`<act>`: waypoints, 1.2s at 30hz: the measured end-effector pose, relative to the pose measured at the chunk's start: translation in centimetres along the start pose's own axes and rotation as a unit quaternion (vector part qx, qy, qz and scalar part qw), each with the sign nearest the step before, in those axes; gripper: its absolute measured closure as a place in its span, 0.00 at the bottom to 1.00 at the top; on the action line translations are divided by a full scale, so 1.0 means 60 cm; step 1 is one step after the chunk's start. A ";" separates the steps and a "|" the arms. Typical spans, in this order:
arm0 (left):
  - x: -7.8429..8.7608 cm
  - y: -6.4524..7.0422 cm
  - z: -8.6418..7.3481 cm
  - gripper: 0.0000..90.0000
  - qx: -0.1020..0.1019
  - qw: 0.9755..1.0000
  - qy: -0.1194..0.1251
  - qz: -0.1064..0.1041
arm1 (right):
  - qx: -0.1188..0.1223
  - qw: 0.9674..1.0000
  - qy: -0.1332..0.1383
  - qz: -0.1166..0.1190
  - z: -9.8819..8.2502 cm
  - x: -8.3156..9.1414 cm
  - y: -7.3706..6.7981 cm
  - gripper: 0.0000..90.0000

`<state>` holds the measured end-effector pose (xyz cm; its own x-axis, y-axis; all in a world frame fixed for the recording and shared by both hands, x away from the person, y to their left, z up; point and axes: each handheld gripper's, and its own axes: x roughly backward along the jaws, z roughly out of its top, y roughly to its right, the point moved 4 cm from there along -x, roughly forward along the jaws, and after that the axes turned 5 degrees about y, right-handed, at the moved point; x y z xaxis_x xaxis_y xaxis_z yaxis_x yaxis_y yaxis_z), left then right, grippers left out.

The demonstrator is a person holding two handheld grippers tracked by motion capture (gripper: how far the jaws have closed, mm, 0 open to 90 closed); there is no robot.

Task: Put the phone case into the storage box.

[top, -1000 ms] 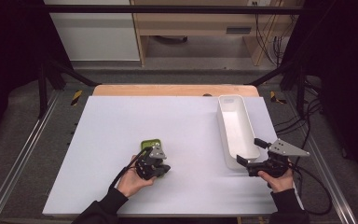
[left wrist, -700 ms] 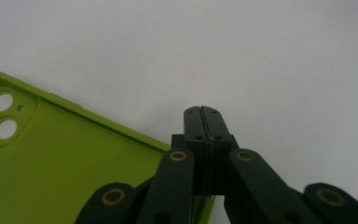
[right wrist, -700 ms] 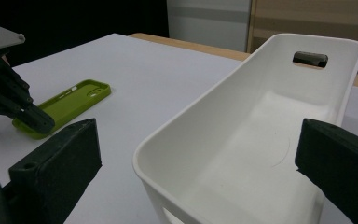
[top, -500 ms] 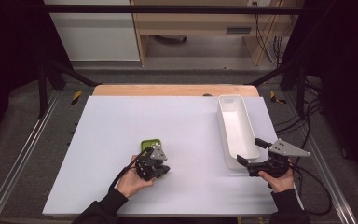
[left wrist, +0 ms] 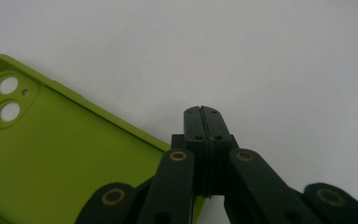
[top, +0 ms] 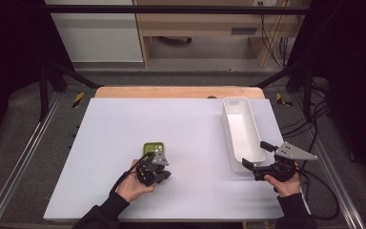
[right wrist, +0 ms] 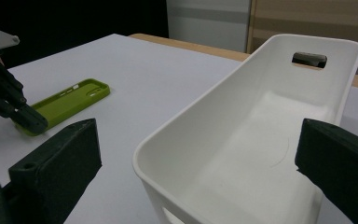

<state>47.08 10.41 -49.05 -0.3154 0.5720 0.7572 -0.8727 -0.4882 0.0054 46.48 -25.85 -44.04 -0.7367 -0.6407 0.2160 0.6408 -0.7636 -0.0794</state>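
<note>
Counter [top: 190,129], white and flat, carries two things: a green phone case [top: 152,148] toward the person's left and a long white bin [top: 240,131] toward the right, well apart from each other. From the high view the case lies flat just ahead of the left hand-held gripper [top: 161,171], whose body covers the case's near end. From the left gripper view the case [left wrist: 60,154] shows its back face up, with the camera cut-outs at its far corner, and it runs under the linkage at the bottom of the frame. That gripper's jaws stand pressed together with nothing between them, their tips [left wrist: 204,114] over bare counter just beside the case's long edge; whether they touch the surface cannot be told. The left hand [top: 133,183] wraps the gripper from below and behind

Right hand-held gripper [top: 255,155] sits at the near end of the bin, held by the right hand [top: 283,183], with its grey plate on top. Its jaws stand wide apart: in the right gripper view one black jaw rises at the lower left and the other at the right edge, and the bin's near wall [right wrist: 177,186] lies between them without either pad pressing on it. That view looks along the inside of the bin [right wrist: 261,126], which has a handle slot [right wrist: 309,59] in its far wall. Farther off to the left of that view lie the case [right wrist: 70,105] and the left gripper [right wrist: 28,119] at its near end
</note>
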 end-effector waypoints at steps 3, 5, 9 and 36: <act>0.004 -0.001 -0.004 1.00 0.001 1.000 -0.002 0.002 | 0.001 1.000 0.001 0.000 0.000 0.000 0.000 0.01; 0.007 -0.003 -0.008 1.00 0.003 1.000 -0.003 0.003 | 0.001 1.000 0.002 0.000 0.000 0.000 0.001 0.01; 0.012 -0.006 -0.014 1.00 0.002 1.000 -0.006 0.008 | 0.000 1.000 0.001 0.000 0.001 0.001 0.000 0.01; 0.041 -0.030 -0.047 1.00 0.017 0.999 -0.012 0.040 | 0.002 1.000 0.002 0.000 0.000 0.001 0.000 0.01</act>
<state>46.84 14.55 -49.06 -0.3750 0.5144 0.7712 -0.8315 -0.5545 -0.0345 46.46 -25.90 -44.01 -0.7378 -0.6406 0.2131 0.6411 -0.7637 -0.0761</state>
